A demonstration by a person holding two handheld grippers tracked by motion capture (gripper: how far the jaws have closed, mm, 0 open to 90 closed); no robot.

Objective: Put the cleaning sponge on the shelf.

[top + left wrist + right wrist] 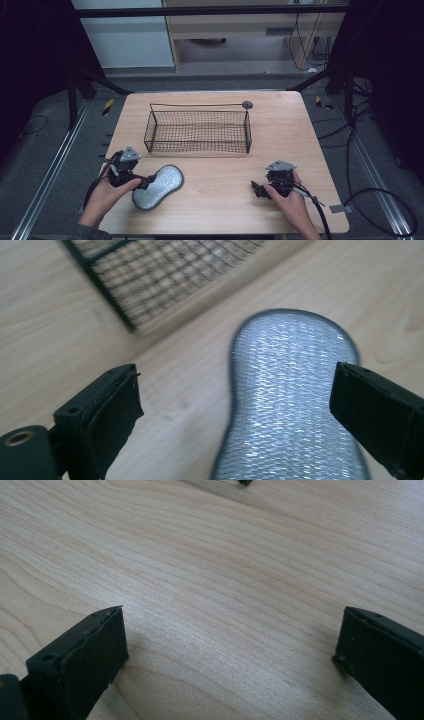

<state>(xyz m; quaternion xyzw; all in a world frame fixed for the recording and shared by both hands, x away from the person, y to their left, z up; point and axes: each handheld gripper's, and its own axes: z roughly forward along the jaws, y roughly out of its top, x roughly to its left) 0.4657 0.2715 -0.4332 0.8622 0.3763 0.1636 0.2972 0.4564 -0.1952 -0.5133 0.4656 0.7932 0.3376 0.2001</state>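
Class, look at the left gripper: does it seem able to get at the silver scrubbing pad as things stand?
Probably yes. The left gripper has its jaws open, with the silver scrubbing pad lying flat between them and nothing in the way.

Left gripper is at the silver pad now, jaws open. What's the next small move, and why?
Probably slide the left gripper a little to its right and lower it, then close. Its jaws stand open, but the silver pad lies flat on the table toward the right jaw, not centred. The wire basket stands just beyond.

Left gripper [145, 182], right gripper [256, 188]: black two-jaw bodies, grey three-cornered top plates, trailing black cables; dark sleeve cuff.
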